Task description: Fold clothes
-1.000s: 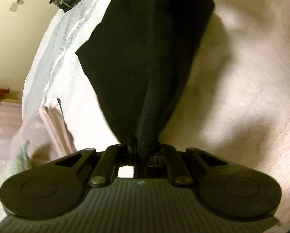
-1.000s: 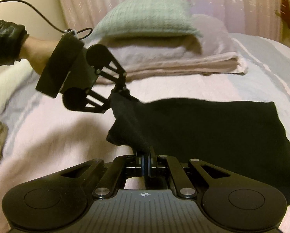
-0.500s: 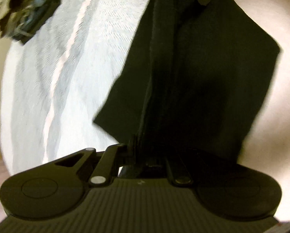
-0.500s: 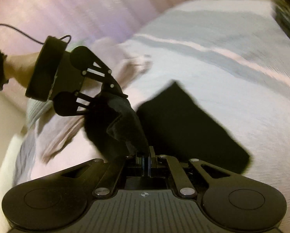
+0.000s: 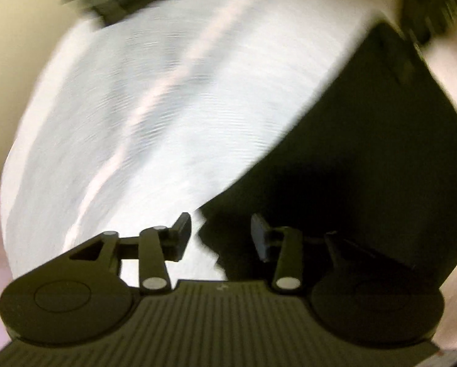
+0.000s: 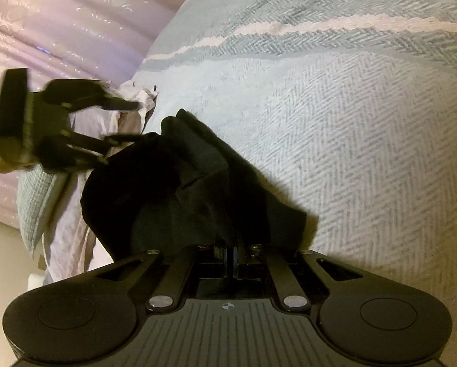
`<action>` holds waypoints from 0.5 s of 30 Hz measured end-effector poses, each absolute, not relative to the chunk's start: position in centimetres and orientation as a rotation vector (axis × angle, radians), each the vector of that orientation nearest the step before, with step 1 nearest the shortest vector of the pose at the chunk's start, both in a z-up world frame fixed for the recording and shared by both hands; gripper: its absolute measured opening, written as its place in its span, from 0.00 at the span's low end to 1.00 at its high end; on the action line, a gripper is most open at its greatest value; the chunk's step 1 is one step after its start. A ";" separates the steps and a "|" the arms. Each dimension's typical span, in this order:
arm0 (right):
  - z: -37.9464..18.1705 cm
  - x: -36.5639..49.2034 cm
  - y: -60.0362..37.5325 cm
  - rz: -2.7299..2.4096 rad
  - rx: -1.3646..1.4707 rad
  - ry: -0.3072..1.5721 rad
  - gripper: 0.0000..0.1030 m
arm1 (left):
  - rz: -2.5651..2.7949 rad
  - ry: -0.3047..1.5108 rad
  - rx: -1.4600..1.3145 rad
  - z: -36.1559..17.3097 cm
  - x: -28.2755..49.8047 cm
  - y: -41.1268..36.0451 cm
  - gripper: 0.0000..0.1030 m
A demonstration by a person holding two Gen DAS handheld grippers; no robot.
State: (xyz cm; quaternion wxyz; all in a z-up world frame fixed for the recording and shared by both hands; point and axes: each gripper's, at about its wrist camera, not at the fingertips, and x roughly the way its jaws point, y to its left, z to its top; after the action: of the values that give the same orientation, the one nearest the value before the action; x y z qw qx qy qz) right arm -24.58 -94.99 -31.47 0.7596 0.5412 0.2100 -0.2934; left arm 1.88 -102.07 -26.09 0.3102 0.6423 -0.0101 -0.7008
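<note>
Right wrist: claw (image 6: 232, 258) pinches black garment (image 6: 179, 183)

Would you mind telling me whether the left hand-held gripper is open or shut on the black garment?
Open. The left hand-held gripper has just been opening; its pads stand apart, clear of the black garment lying below.

black garment (image 6: 179, 189) on herringbone bedspread (image 6: 366, 140)

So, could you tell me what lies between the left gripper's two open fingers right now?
In the left wrist view, the left gripper has just been opening; a corner of the black garment lies in the gap, unpinched, over the bedspread.
</note>
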 end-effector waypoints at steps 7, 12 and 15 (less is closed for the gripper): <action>-30.8 -24.5 -94.6 -0.681 1.162 0.485 0.00 | -1.712 0.400 1.324 -21.2 8.1 -97.7 0.47; -30.6 -24.7 -94.4 -0.706 1.151 0.504 0.00 | -1.573 0.659 1.111 -23.0 11.4 -91.4 0.49; -30.2 -24.5 -94.0 -0.710 1.143 0.497 0.05 | -1.530 0.788 0.948 -24.6 13.0 -89.4 0.43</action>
State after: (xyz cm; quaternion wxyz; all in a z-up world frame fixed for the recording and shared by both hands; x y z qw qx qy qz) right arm -24.53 -93.98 -30.24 0.7535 0.5239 0.2278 -0.3254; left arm 12.97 -89.45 -24.64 0.5552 0.4013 0.3335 -0.6477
